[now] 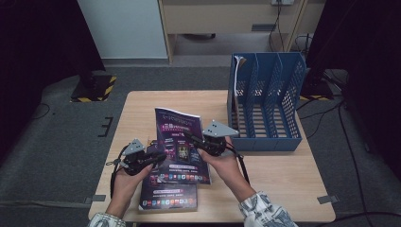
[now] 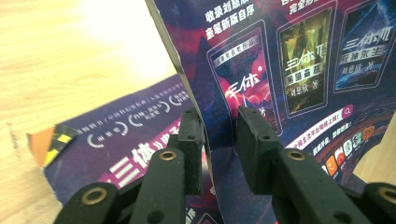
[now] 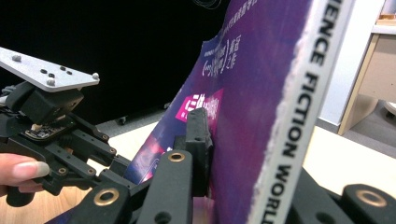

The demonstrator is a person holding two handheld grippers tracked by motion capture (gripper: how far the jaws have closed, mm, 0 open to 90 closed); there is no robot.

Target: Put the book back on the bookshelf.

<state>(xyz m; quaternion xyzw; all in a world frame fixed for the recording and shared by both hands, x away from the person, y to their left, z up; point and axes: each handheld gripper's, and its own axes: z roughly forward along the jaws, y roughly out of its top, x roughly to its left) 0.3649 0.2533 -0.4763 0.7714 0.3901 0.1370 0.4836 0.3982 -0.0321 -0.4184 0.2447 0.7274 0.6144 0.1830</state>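
Your right tool (image 1: 196, 140) is clamped on the spine edge of the purple magazine (image 1: 178, 137), which you hold tilted up off the surface (image 1: 279, 179) above a second copy (image 1: 168, 196). Your left tool (image 1: 153, 158) straddles its lower left edge — jaws nearly closed, the cover between the pads (I cannot tell whether they press). The blue file rack (image 1: 266, 101) stands to the right, nearer your right hand; its slots run front to back, so the magazine's long axis must turn that way.

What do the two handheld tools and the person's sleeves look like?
Both are black, skeletal linkage tools with brass-coloured pivot pins and flat rectangular black pads. The left tool and right tool each carry a grey three-cornered plate on top, and a black cable trails from each. The person's patterned white-and-dark sleeves show at the wrists.
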